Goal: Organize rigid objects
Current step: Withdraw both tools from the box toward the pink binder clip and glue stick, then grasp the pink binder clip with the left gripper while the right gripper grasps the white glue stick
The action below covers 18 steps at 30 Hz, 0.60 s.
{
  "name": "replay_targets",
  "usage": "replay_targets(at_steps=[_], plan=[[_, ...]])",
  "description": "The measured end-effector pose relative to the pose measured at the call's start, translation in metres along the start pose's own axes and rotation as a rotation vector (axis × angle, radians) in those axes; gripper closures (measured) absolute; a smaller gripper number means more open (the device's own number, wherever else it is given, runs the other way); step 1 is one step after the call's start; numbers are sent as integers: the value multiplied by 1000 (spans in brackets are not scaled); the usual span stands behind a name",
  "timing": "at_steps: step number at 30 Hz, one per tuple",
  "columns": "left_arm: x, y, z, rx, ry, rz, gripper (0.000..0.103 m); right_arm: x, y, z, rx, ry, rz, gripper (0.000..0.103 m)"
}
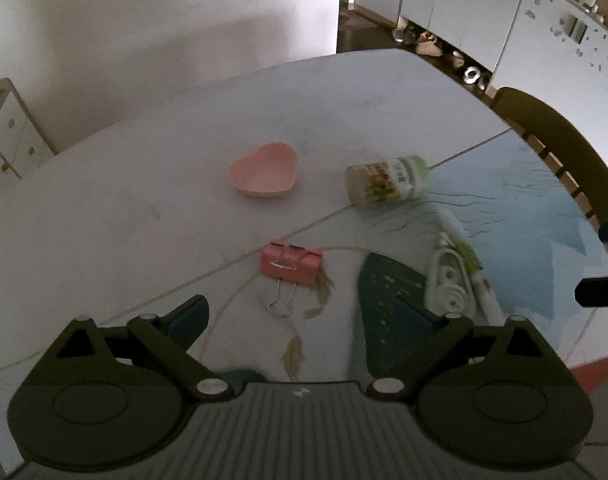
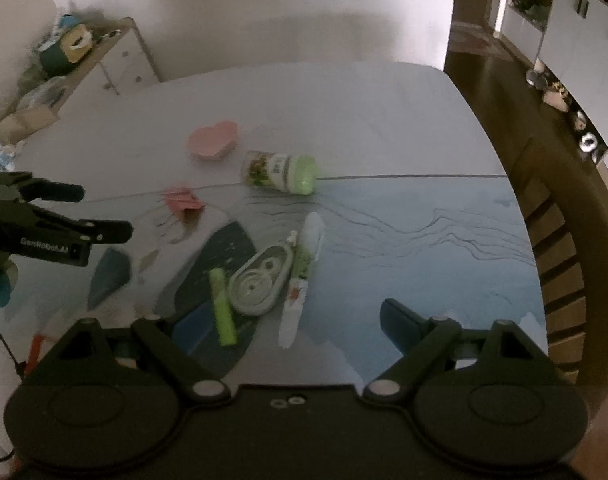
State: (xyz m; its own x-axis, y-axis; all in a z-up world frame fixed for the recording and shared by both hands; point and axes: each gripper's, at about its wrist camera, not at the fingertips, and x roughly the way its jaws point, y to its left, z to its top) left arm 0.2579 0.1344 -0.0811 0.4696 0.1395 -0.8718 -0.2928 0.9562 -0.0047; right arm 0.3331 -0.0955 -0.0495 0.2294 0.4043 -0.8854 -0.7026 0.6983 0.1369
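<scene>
A pink heart-shaped bowl [image 1: 263, 176] [image 2: 213, 140] stands upright on the table. To its right a labelled bottle [image 1: 388, 180] [image 2: 281, 172] with a green cap lies on its side. A pink binder clip [image 1: 289, 266] [image 2: 183, 200] lies nearer, just ahead of my left gripper [image 1: 299, 318] [image 2: 103, 212], which is open and holds nothing. A green highlighter [image 2: 222, 306], a correction tape [image 2: 259, 282] [image 1: 450, 284] and a white pen [image 2: 301, 276] lie together ahead of my right gripper [image 2: 295, 324], also open with nothing gripped.
The table [image 2: 344, 112] is white at the back, with a blue printed mat [image 2: 424, 248] at the front. A wooden chair [image 2: 560, 240] stands along its right edge. A white cabinet [image 2: 115, 64] with clutter on top is at the back left.
</scene>
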Motion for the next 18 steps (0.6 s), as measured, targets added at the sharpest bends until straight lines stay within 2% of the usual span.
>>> replay_targets(at_steps=[8, 18], plan=[[47, 11, 12, -3, 42, 63, 5, 47, -14, 31, 53, 50, -32, 17], [79, 13, 16, 18, 46, 61, 5, 91, -27, 51, 103, 105, -38, 30]])
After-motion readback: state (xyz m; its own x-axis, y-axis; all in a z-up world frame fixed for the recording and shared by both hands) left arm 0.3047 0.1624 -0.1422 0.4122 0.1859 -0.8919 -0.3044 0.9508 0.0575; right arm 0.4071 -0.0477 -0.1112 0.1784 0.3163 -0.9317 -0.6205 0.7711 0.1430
